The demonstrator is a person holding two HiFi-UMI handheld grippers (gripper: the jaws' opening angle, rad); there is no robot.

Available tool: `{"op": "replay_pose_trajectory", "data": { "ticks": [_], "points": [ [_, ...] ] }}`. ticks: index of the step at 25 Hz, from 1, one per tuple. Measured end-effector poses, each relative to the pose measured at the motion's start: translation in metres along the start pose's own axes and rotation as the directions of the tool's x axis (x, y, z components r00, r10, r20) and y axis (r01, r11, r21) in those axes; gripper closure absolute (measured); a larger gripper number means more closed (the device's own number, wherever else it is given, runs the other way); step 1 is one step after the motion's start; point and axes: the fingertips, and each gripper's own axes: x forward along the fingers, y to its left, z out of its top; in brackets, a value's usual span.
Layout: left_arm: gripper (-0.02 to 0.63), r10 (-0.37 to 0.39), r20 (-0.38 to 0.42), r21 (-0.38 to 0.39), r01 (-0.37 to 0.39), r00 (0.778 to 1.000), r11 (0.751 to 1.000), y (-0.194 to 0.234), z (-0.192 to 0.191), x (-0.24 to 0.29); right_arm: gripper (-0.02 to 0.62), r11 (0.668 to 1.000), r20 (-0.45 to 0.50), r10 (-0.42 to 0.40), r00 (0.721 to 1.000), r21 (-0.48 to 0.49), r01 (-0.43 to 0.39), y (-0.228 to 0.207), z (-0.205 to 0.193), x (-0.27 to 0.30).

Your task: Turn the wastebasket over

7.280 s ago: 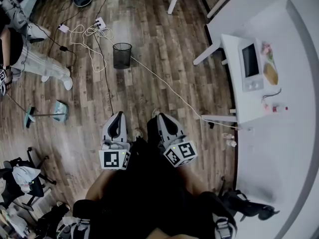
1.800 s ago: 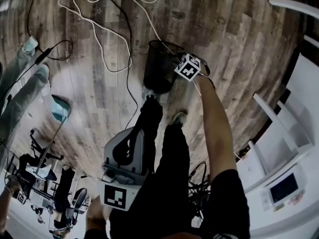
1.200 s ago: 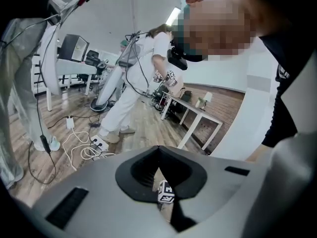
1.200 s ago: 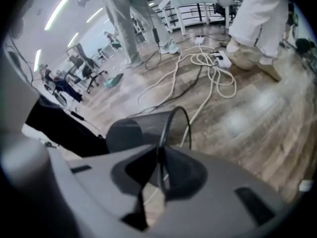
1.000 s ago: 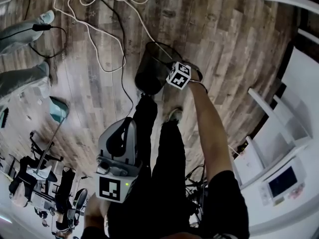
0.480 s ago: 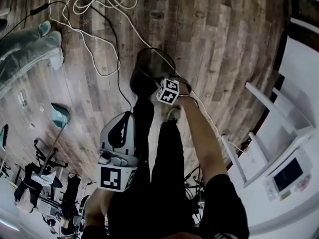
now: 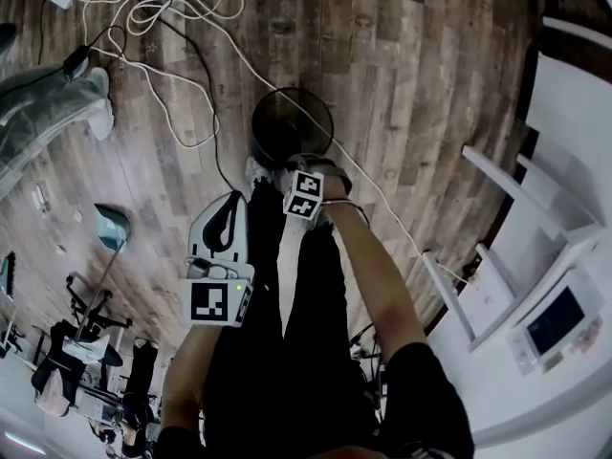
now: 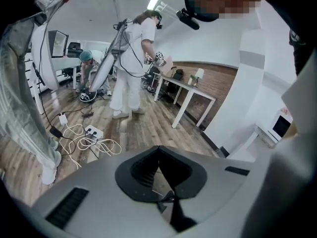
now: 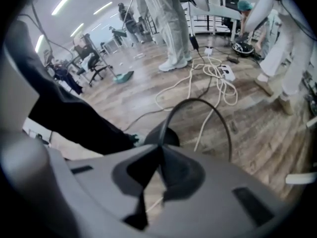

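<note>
The wastebasket [image 7: 290, 122], upper centre of the head view, is pinched at its near rim by the right claw [image 7: 311, 165], presumably for tipping; the left claw [image 7: 228, 213] is pressed together, empty.

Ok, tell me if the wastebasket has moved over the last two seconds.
Yes. The right claw, shut on its rim, has swung the wastebasket across the white cable that earlier only skirted its rim.
</note>
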Motion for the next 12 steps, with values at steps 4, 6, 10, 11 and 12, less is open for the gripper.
{"op": "replay_pose_trajectory", "data": {
  "ticks": [4, 6, 10, 11, 12],
  "points": [
    [0.55, -0.058, -0.119, -0.08, 0.049, 0.991, 0.996, -0.005, -0.032, 0.018, 0.545, 0.999, -0.026, -0.021, 0.999, -0.031, 0.02, 0.001, -0.01, -0.019],
    [0.475, -0.107, -0.194, -0.135, 0.082, 0.975, 0.987, -0.007, -0.051, 0.032, 0.545, 0.999, -0.032, -0.023, 0.999, -0.047, 0.021, 0.001, -0.015, -0.031],
    [0.389, -0.138, -0.361, -0.179, 0.076, 0.922, 0.981, 0.002, -0.1, 0.067, 0.545, 0.997, -0.034, -0.022, 0.999, -0.081, 0.019, 0.006, -0.022, -0.055],
    [0.379, -0.134, -0.402, -0.19, 0.06, 0.906, 0.98, 0.007, -0.113, 0.075, 0.545, 0.995, -0.036, -0.024, 0.999, -0.093, 0.021, 0.008, -0.023, -0.061],
    [0.375, -0.13, -0.439, -0.202, 0.043, 0.889, 0.979, 0.011, -0.124, 0.083, 0.545, 0.994, -0.037, -0.027, 0.999, -0.107, 0.023, 0.011, -0.025, -0.067]
  ]
}}
